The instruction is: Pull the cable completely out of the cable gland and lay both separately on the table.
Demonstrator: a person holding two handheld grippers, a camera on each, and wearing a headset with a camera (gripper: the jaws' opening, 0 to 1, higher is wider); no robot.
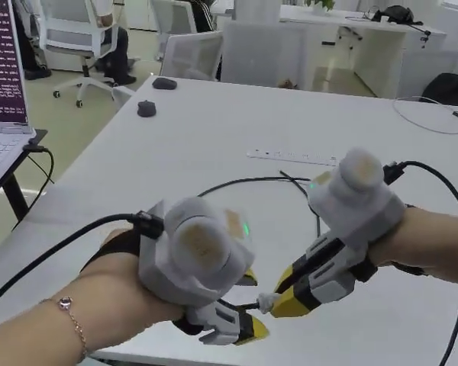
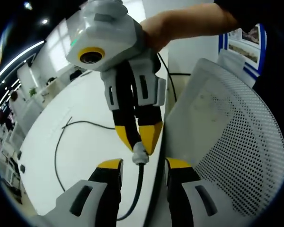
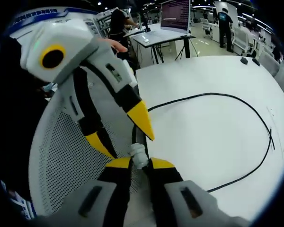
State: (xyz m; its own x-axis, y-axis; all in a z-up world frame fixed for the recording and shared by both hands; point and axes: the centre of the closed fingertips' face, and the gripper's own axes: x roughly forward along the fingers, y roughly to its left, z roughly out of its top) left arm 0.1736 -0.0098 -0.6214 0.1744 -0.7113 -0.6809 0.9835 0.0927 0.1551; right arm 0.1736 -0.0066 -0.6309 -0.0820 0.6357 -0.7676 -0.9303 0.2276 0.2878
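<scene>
A small white cable gland (image 1: 266,302) hangs just above the white table's (image 1: 214,130) front edge, with a black cable (image 1: 244,181) running from it in a wide loop over the tabletop. My right gripper (image 3: 139,163) is shut on the gland (image 3: 138,155); it appears in the head view (image 1: 276,300) on the right. My left gripper (image 2: 144,164) faces it from the left with its jaws spread. The cable (image 2: 139,187) passes between those jaws just behind the gland (image 2: 140,154), untouched as far as I can see.
A laptop (image 1: 0,76) stands on a side stand at far left. Two dark mice (image 1: 146,109) and a white power strip (image 1: 290,157) lie farther back on the table. A white mesh chair (image 2: 227,142) sits right below the table's front edge.
</scene>
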